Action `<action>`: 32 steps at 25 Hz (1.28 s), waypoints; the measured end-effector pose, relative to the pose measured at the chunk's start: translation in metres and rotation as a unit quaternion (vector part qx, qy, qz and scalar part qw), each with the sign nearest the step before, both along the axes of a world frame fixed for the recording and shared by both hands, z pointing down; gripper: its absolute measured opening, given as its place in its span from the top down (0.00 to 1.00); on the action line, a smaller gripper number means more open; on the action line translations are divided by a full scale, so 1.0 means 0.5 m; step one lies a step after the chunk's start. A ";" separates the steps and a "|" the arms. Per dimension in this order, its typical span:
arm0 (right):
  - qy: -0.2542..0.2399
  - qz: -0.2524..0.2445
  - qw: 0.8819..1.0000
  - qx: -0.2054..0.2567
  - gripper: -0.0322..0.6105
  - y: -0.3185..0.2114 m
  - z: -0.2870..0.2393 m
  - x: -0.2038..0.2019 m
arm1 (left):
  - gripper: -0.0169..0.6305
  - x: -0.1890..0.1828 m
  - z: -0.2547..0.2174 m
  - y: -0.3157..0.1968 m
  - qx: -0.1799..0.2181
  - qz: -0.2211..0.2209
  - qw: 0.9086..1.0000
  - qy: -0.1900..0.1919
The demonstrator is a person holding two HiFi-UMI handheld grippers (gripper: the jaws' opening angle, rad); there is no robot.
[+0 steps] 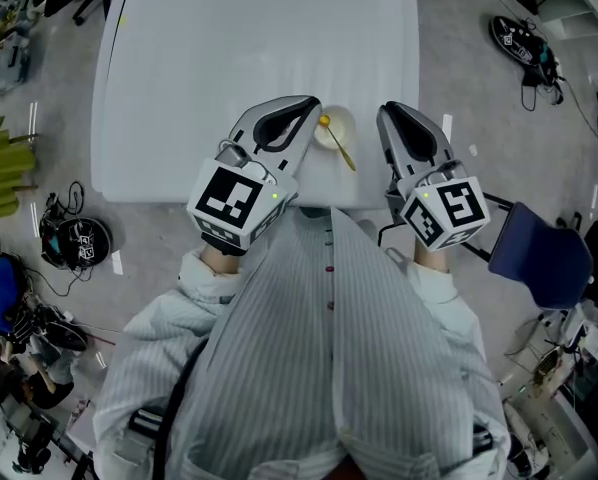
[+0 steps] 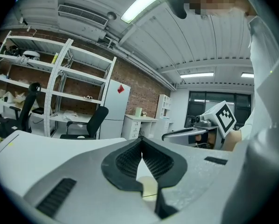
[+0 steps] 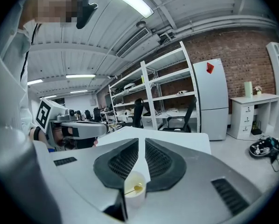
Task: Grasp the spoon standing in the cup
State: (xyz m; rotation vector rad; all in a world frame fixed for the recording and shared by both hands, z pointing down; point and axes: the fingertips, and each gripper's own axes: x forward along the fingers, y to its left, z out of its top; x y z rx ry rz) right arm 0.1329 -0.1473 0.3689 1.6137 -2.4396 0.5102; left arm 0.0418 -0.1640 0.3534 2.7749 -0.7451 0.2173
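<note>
A small pale cup (image 1: 337, 128) stands on the white table (image 1: 259, 48) near its front edge. A yellow spoon (image 1: 340, 148) stands in it, its handle leaning out over the rim toward me. My left gripper (image 1: 312, 104) is just left of the cup and my right gripper (image 1: 388, 111) just right of it; both are shut and hold nothing. In the left gripper view the cup (image 2: 149, 188) shows below the left gripper (image 2: 142, 143). In the right gripper view the cup (image 3: 134, 191) and spoon (image 3: 137, 187) sit beneath the right gripper (image 3: 140, 142).
A blue chair (image 1: 539, 253) stands at the right, close to my right hand. Cables and a dark headset (image 1: 77, 240) lie on the floor at the left, shoes (image 1: 519, 38) at the far right. Shelves (image 3: 163, 92) and office chairs line the brick wall.
</note>
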 end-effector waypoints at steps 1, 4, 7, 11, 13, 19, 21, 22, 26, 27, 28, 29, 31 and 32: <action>-0.003 0.001 1.000 -0.003 0.92 0.003 0.005 0.000 | 0.96 -0.001 0.004 0.002 -0.002 0.001 1.000 -0.002; -0.009 0.005 1.000 -0.010 0.89 0.009 0.020 0.006 | 0.96 0.000 0.017 0.004 -0.007 0.002 1.000 -0.005; -0.011 0.005 1.000 -0.018 0.88 0.016 0.035 0.011 | 0.96 0.003 0.029 0.007 -0.012 0.004 1.000 -0.010; -0.012 0.003 1.000 -0.028 0.84 0.023 0.055 0.011 | 0.96 0.002 0.047 0.007 -0.016 0.004 1.000 -0.018; -0.012 0.000 0.999 -0.032 0.82 0.026 0.066 0.010 | 0.96 0.002 0.057 0.006 -0.021 0.003 1.000 -0.021; 0.006 -0.014 0.999 -0.045 0.77 0.044 0.105 0.010 | 0.96 0.004 0.085 0.009 -0.032 0.003 0.999 -0.030; 0.016 -0.017 0.998 -0.055 0.77 0.051 0.123 0.012 | 0.96 0.003 0.092 0.010 -0.035 0.002 0.999 -0.032; 0.020 -0.018 0.998 -0.059 0.77 0.055 0.132 0.012 | 0.96 0.001 0.095 0.009 -0.038 0.001 0.999 -0.033; 0.031 -0.032 0.996 -0.076 0.77 0.070 0.164 0.006 | 0.96 0.001 0.110 0.001 -0.046 -0.004 0.998 -0.037; 0.033 -0.036 0.996 -0.080 0.77 0.075 0.171 0.003 | 0.96 0.002 0.114 0.000 -0.047 -0.004 0.998 -0.037; 0.034 -0.041 0.995 -0.084 0.77 0.080 0.179 0.000 | 0.96 0.002 0.118 0.000 -0.049 -0.004 0.998 -0.038; 0.035 -0.045 0.994 -0.089 0.77 0.086 0.186 -0.004 | 0.96 0.003 0.120 -0.001 -0.051 -0.005 0.998 -0.038; 0.038 -0.052 0.993 -0.098 0.77 0.097 0.201 -0.011 | 0.96 0.004 0.122 -0.002 -0.053 -0.004 0.998 -0.039; 0.040 -0.056 0.992 -0.102 0.77 0.102 0.208 -0.015 | 0.96 0.005 0.123 -0.002 -0.053 -0.004 0.998 -0.038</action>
